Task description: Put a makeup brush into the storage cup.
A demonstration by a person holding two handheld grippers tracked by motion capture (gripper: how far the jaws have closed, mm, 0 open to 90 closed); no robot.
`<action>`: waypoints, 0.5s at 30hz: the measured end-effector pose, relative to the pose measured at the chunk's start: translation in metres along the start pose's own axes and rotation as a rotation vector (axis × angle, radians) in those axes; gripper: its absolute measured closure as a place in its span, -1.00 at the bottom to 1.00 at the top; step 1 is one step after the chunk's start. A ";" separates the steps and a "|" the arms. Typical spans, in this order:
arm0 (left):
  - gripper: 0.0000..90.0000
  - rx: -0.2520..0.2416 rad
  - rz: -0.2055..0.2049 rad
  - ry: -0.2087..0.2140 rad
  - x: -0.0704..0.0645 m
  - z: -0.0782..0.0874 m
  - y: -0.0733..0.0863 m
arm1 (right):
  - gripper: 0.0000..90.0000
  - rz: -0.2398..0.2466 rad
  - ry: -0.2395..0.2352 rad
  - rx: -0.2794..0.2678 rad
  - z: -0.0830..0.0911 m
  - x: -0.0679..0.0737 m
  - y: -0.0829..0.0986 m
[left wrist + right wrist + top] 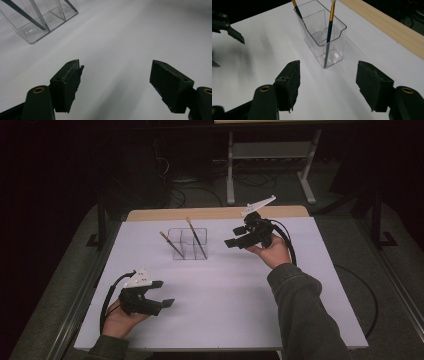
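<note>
**Both claws open, brushes in holder**

The clear holder (188, 243) stands upright toward the table's (225, 315) far side, with one brush (171, 244) in its left compartment and another brush (197, 238) in the middle one. The right claw (231, 243) hangs just right of it, jaws spread, empty. The left claw (164, 293) is well apart, near the front edge, jaws wide, empty.

A white-topped table (225, 295) with a wooden far edge carries a clear divided holder (188, 244) near its far middle.
</note>
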State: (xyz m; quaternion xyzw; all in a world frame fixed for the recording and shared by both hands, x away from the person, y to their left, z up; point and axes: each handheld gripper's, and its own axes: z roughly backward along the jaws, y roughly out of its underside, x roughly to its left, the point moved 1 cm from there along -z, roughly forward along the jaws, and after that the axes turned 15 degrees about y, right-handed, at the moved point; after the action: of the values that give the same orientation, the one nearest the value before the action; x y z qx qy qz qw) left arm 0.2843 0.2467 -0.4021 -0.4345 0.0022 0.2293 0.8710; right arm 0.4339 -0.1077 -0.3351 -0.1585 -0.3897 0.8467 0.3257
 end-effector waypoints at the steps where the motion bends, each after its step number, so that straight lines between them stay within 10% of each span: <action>1: -0.46 0.000 0.000 -0.001 0.000 0.000 0.000 | -0.22 0.002 -0.001 -0.001 0.000 0.000 0.002; 15: -0.48 -0.013 -0.001 -0.004 -0.002 0.000 -0.002 | -0.27 0.002 0.018 -0.018 0.014 0.002 0.022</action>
State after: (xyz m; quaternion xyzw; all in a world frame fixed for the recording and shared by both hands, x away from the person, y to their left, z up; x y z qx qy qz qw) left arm 0.2834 0.2454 -0.4004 -0.4399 -0.0012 0.2299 0.8681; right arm 0.4155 -0.1249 -0.3432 -0.1692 -0.3944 0.8420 0.3270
